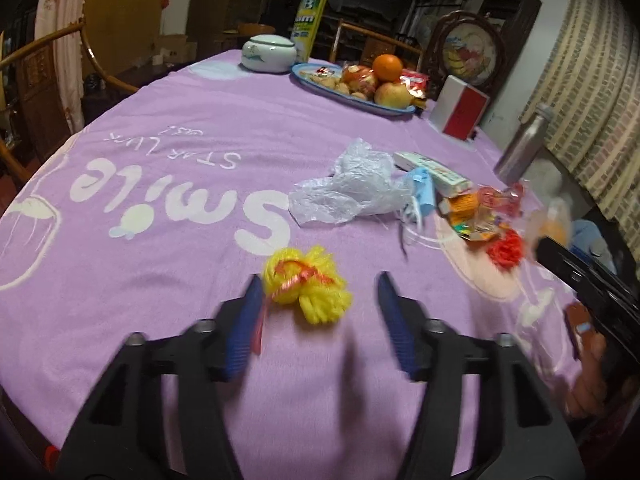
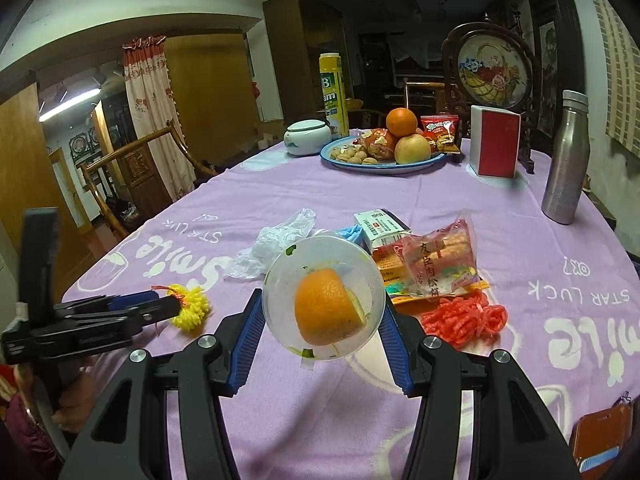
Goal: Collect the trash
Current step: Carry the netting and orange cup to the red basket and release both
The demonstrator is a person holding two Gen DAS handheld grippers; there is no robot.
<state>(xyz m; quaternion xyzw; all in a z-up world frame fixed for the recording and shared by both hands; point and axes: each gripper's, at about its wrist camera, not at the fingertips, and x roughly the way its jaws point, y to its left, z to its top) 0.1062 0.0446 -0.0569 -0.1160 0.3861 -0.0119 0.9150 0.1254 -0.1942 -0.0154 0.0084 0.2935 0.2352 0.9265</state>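
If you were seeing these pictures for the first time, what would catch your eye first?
The clear plastic cup with orange peel inside, clamped in the right gripper, dominates. Next, the yellow yarn bundle between the open left gripper's fingers, on the purple tablecloth.

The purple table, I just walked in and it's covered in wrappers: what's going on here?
A person is clearing trash with two handheld grippers. The right gripper is shut on a clear plastic cup holding an orange peel, lifted above the purple tablecloth. The left gripper is open around a yellow yarn bundle tied with red ribbon, not yet gripped. A crumpled clear plastic bag, snack wrappers and a red yarn bundle lie uncollected.
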